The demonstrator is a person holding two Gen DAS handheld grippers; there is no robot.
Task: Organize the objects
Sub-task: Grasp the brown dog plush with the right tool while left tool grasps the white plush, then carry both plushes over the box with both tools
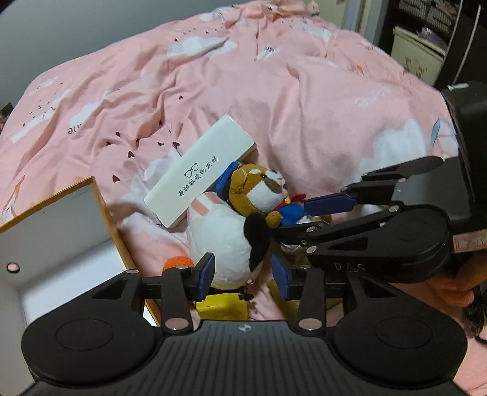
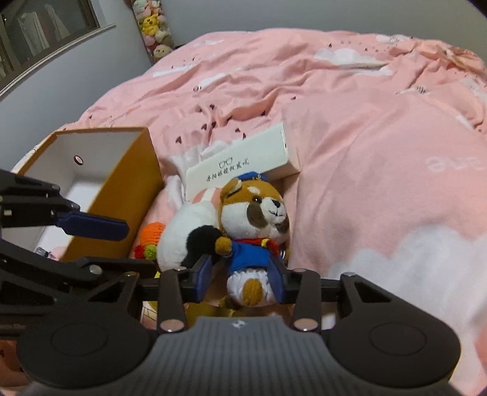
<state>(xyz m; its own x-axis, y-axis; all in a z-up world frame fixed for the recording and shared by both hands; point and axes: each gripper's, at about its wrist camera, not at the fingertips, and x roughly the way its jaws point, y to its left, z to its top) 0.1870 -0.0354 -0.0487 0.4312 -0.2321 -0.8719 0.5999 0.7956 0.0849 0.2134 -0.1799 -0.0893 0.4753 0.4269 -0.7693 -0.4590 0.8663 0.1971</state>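
Observation:
A brown plush dog in a blue coat [image 2: 252,213] lies on the pink bedspread, against a white plush toy [image 1: 219,237] with a black ear. A white glasses case [image 1: 197,170] lies behind them. My right gripper [image 2: 243,283] is open, its blue pads either side of the dog's legs; it also shows in the left wrist view [image 1: 307,219]. My left gripper [image 1: 243,274] is open, just short of the white plush. A yellow box [image 1: 222,307] lies under the toys.
An open orange box with a white inside [image 2: 91,170] stands to the left of the toys. An orange knitted toy [image 2: 149,234] lies beside it. Rumpled pink bedding [image 2: 365,152] covers the bed. Stuffed toys [image 2: 152,27] hang on the far wall.

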